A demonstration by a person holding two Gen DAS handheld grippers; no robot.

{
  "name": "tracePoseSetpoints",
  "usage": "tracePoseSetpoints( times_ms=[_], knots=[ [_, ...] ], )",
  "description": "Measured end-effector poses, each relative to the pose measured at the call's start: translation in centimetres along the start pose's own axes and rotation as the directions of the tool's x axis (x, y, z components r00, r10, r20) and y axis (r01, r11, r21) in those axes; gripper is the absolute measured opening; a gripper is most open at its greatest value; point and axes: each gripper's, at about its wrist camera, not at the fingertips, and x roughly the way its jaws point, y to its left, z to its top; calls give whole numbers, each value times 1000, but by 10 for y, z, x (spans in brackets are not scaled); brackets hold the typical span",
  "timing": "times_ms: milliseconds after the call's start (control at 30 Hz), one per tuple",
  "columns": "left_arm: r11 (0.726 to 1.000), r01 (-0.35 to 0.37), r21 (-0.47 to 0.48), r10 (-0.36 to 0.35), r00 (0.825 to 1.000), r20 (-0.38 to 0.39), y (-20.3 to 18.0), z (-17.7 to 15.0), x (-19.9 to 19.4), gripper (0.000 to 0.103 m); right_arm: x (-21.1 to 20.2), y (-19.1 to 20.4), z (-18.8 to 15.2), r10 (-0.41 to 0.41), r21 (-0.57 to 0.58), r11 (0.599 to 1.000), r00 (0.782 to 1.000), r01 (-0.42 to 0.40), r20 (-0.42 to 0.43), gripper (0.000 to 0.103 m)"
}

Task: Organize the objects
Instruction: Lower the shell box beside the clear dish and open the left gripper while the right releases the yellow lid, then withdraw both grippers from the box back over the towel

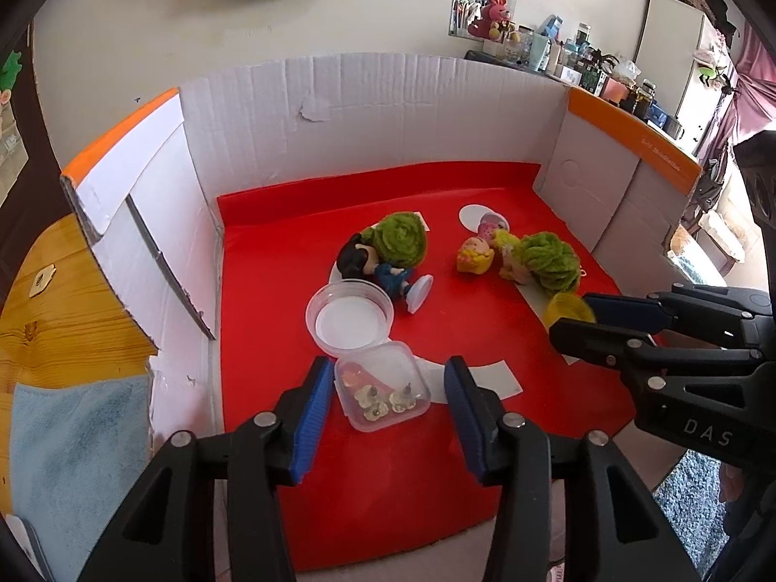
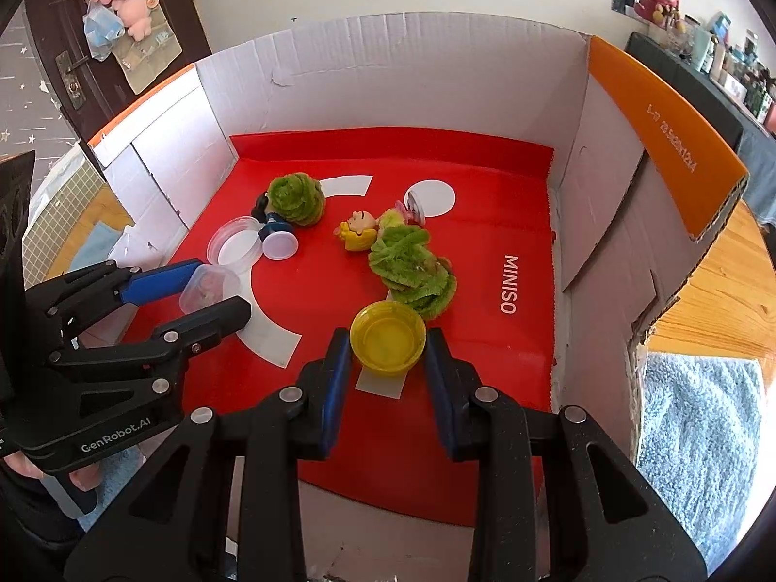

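Red mat, two tubs framed by grippers.
Left gripper (image 1: 385, 405) spread around the clear box (image 1: 382, 387), not pinching; right gripper (image 2: 388, 363) pinches the yellow cup (image 2: 388, 342). Next likely: lift and sort.

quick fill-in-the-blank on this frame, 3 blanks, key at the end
1. The right tongs straddle a small round ____ plastic cup.
2. Between the left tongs sits a clear ____ plastic box with trinkets inside.
3. Everything lies on a ____ mat inside the white cardboard box.

Missing words: yellow; square; red
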Motion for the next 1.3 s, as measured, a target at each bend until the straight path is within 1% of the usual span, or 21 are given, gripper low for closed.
tracePoseSetpoints(
  times_ms=[133, 167, 267, 700, 767, 833, 867, 900, 1033, 1100, 1167, 1300],
  knots=[
    [1000, 1, 0, -1, 1000, 1, -1, 0, 0, 52, 0, 0, 0, 0, 1, 1000, 1000, 0, 0, 32],
    [1000, 1, -1, -1, 1000, 2, -1, 0, -1, 52, 0, 0, 0, -1, 1, 1000, 1000, 1, 0, 39],
    [1000, 1, -2, -1, 1000, 6, -1, -1, -4, 52, -2, 3, 0, 1, -7, 1000, 1000, -1, 7, 46],
    [1000, -4, 0, 4, 999, 31, -5, -5, -17, 57, -10, 7, -1, 4, -5, 1000, 1000, -4, 26, 47],
    [1000, -4, 2, 4, 999, 38, -6, -6, -21, 59, -13, 8, -1, 4, -7, 1000, 999, -3, 34, 52],
    [1000, -12, 6, 12, 999, 45, -7, -7, -24, 64, -16, 9, -2, 3, -10, 1000, 999, -3, 41, 55],
    [1000, -18, 7, 18, 999, 50, -8, -7, -26, 68, -18, 9, -3, 3, -10, 1000, 999, -2, 45, 55],
    [1000, -24, 6, 23, 998, 56, -8, -8, -28, 70, -20, 10, -3, 3, -10, 1000, 999, -2, 51, 55],
    [1000, -27, 3, 27, 997, 68, -8, -11, -36, 70, -27, 11, -6, 0, -13, 1000, 998, 1, 66, 56],
    [1000, -31, 3, 31, 997, 71, -8, -13, -38, 70, -30, 12, -7, -4, -16, 1000, 997, 5, 72, 59],
    [999, -33, 3, 33, 997, 74, -8, -15, -41, 70, -33, 14, -10, -8, -21, 1000, 997, 10, 77, 65],
    [999, -37, 5, 37, 996, 79, -10, -20, -48, 70, -40, 17, -16, -8, -25, 1000, 996, 10, 88, 66]
  ],
)
